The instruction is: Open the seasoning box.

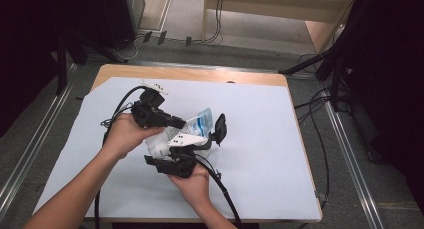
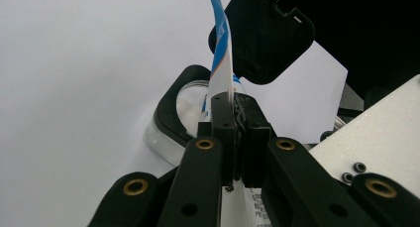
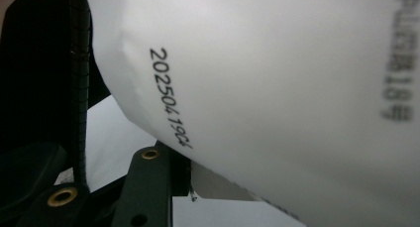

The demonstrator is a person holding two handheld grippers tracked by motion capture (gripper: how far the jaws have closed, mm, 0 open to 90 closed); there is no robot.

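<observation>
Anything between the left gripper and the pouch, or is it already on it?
Nothing visible in the way. The left gripper is already shut on the blue-and-white pouch, pinching its edge. The right gripper holds the pouch's lower white part. A clear container with a black flip lid sits just behind.

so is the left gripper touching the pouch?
Touching. The left gripper view shows the left gripper with its jaws closed flat on the thin edge of the pouch, no gap between them.
</observation>
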